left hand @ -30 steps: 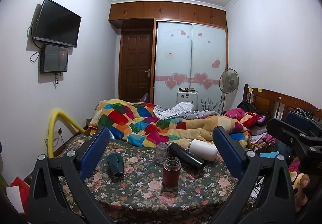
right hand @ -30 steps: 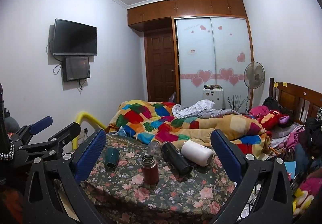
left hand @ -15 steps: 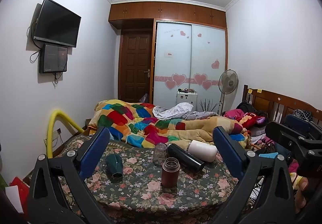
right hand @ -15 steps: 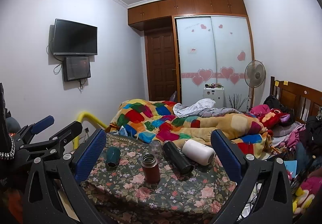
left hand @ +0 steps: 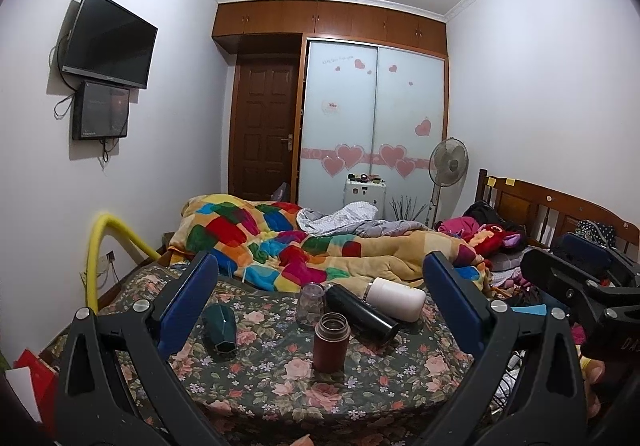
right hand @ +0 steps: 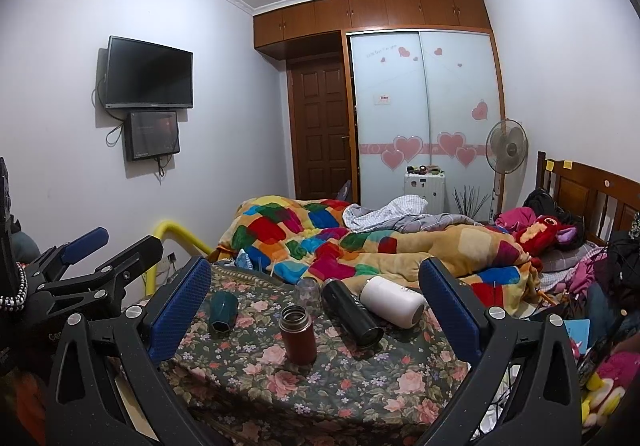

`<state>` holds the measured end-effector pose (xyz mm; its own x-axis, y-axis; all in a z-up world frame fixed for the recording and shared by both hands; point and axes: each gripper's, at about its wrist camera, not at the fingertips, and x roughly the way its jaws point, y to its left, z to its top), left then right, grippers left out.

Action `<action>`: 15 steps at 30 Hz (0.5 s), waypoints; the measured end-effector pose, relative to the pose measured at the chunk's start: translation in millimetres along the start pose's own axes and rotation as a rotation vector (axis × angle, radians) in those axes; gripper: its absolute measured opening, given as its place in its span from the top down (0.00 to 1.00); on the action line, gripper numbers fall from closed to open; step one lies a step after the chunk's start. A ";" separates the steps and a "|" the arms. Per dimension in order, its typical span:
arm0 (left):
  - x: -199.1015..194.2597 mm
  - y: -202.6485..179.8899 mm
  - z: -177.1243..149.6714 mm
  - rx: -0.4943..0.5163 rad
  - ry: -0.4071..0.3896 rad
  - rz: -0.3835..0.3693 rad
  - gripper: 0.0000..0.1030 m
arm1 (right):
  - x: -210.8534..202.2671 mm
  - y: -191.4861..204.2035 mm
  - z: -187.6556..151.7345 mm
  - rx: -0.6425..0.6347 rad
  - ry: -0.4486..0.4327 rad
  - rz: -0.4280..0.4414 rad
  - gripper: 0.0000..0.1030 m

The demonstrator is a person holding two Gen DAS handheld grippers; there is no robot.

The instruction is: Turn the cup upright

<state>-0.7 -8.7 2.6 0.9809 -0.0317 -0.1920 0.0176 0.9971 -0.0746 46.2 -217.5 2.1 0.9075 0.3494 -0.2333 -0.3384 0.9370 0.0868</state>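
Note:
On the floral-cloth table [left hand: 280, 386] several cups are set out. A dark green faceted cup [left hand: 219, 330] lies on its side at the left; it also shows in the right wrist view [right hand: 222, 313]. A black flask [left hand: 362, 314] and a white flask [left hand: 396, 298] lie on their sides at the back. A brown-red flask [left hand: 331, 342] stands upright with an open mouth. A clear glass jar [left hand: 310, 304] stands behind it. My left gripper [left hand: 320, 302] is open and empty, short of the table. My right gripper [right hand: 316, 304] is open and empty too.
A bed with a patchwork quilt [left hand: 280, 242] lies right behind the table. A yellow padded rail [left hand: 100, 246] stands at the left. The other gripper shows at the right edge of the left wrist view [left hand: 580, 286]. Clutter and toys [right hand: 600, 386] fill the right side.
Both views have shifted very slightly; the table objects sit a touch higher in frame. Nothing on the table has moved and both grippers stay open.

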 end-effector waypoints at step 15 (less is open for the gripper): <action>8.9 11.5 -7.2 -0.033 0.027 -0.008 0.00 | 12.6 -3.1 -3.2 -0.007 0.037 -0.001 0.00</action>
<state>6.8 2.0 -7.0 0.9751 -0.0416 -0.2177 0.0183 0.9939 -0.1084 57.9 -216.0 -4.1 0.8979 0.3485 -0.2690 -0.3397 0.9371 0.0801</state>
